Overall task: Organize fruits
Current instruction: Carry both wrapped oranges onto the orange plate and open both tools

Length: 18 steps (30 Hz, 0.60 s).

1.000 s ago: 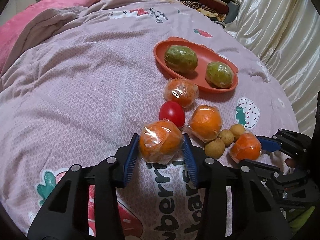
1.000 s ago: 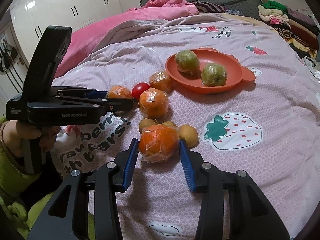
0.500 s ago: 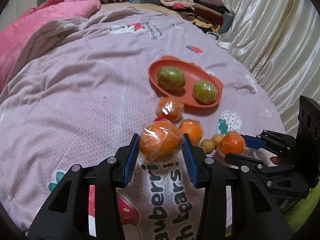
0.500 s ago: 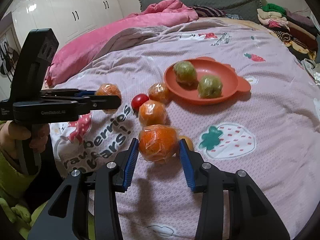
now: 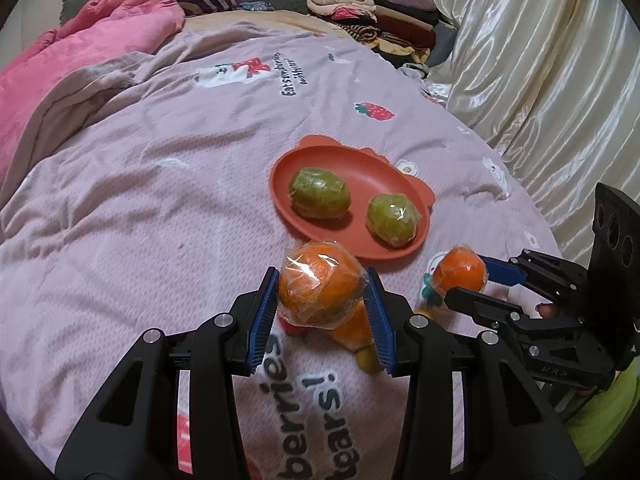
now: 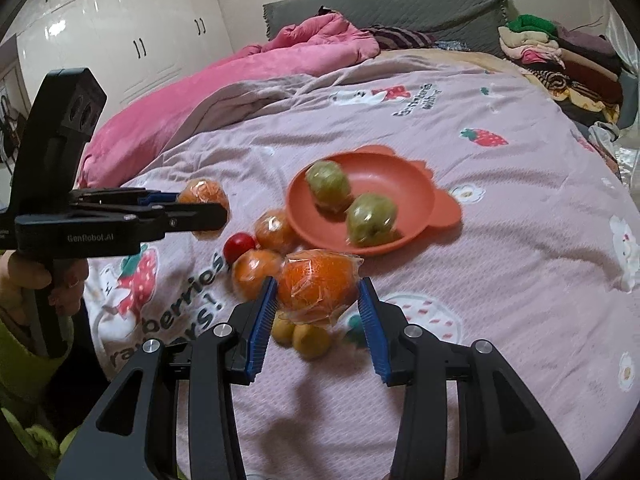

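Observation:
My left gripper (image 5: 322, 292) is shut on a plastic-wrapped orange (image 5: 320, 284) and holds it above the bed, short of the orange-red plate (image 5: 340, 160). My right gripper (image 6: 318, 300) is shut on another wrapped orange (image 6: 318, 278), also lifted. The plate (image 6: 400, 188) holds two wrapped green fruits (image 6: 328, 184) (image 6: 370, 218). On the bedspread below lie two more wrapped oranges (image 6: 274, 230) (image 6: 252, 272), a red tomato (image 6: 239, 245) and small yellow fruits (image 6: 310, 340). Each gripper also shows in the other's view, the right one (image 5: 460, 276) and the left one (image 6: 202, 204).
The fruits lie on a pink strawberry-print bedspread (image 5: 140, 200). A pink blanket (image 6: 260, 68) is bunched at the far left. Folded clothes (image 5: 372, 4) are stacked at the headboard end. A shiny cream curtain (image 5: 540, 60) hangs along the right side.
Both grippers have lifted their oranges off the bedspread and moved them forward toward the plate. The loose fruits have stayed where they were.

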Available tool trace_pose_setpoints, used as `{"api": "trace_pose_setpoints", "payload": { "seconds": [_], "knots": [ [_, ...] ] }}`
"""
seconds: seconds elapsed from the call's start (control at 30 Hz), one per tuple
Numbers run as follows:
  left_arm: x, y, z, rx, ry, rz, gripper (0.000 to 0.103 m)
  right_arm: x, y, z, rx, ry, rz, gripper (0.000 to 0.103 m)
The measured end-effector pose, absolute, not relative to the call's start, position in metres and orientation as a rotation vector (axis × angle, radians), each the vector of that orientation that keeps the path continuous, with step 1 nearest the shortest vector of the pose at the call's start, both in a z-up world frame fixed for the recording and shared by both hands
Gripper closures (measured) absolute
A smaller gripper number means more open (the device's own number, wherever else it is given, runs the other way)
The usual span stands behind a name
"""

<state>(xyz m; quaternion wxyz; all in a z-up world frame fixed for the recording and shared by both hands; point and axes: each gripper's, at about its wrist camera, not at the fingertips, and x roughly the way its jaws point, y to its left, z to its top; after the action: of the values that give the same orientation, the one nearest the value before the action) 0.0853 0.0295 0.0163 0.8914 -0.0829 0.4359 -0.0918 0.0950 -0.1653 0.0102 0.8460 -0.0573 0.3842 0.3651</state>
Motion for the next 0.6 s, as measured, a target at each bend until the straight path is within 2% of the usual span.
{"api": "trace_pose_setpoints", "payload": {
  "seconds": [0.6],
  "knots": [
    [0.136,0.003,0.010,-0.111,0.957,-0.233,0.068,0.139,-0.175,0.019,-0.138,0.761,0.725,0.063]
  ]
}}
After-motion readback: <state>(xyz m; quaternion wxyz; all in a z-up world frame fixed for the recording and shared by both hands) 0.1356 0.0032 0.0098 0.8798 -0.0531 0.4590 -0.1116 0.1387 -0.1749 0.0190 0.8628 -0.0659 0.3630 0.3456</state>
